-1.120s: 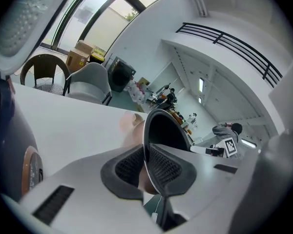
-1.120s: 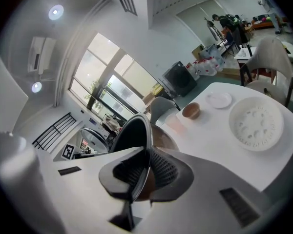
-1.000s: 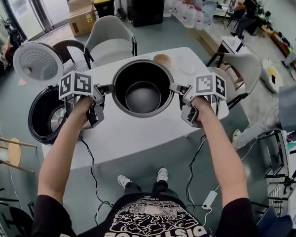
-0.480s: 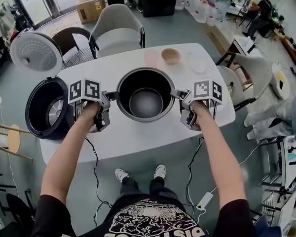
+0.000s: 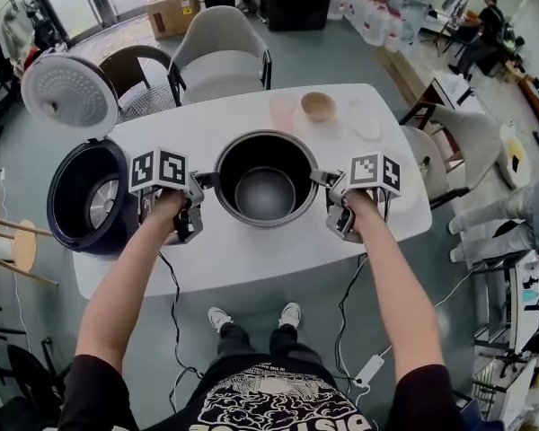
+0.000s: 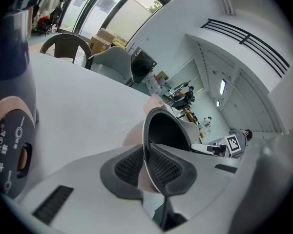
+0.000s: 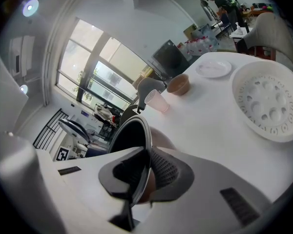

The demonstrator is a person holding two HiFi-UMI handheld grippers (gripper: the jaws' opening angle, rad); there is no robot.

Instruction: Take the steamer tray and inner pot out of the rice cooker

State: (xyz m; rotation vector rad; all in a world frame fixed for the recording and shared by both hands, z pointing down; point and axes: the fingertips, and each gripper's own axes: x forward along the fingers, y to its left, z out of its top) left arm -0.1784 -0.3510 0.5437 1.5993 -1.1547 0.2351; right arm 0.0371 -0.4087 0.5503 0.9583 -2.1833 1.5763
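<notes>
Closest to you, both grippers are clamped on the inner pot [image 5: 265,182]. Your left gripper [image 5: 205,181] has its jaws nearly together, pinching the thin metal rim on the pot's left side. Your right gripper [image 5: 324,180] is doing the same on the opposite side. The gripper views back this up: in each one the rim runs right between the ribbed pads, one pad inside the pot and one outside.

The pot itself is clear of the cooker and sits low over the middle of the white table [image 5: 242,259], straight in front of you. I can't tell whether its base is touching the tabletop yet.

Off to your left, the rice cooker [image 5: 85,205] stands at the table's edge with its lid [image 5: 67,108] flipped up and its cavity empty. The steamer tray [image 7: 268,101] already lies on the table out past your right gripper, well apart from the pot.

So I'd say you're basically at the finish: tray out, pot out. What's left is probably just settling the pot flat and letting go of both sides evenly so it doesn't tip.

Further back there's a pink cup [image 5: 281,110], a small bowl [image 5: 318,106] and a plate [image 5: 364,119], all beyond the pot and out of your way.
</notes>
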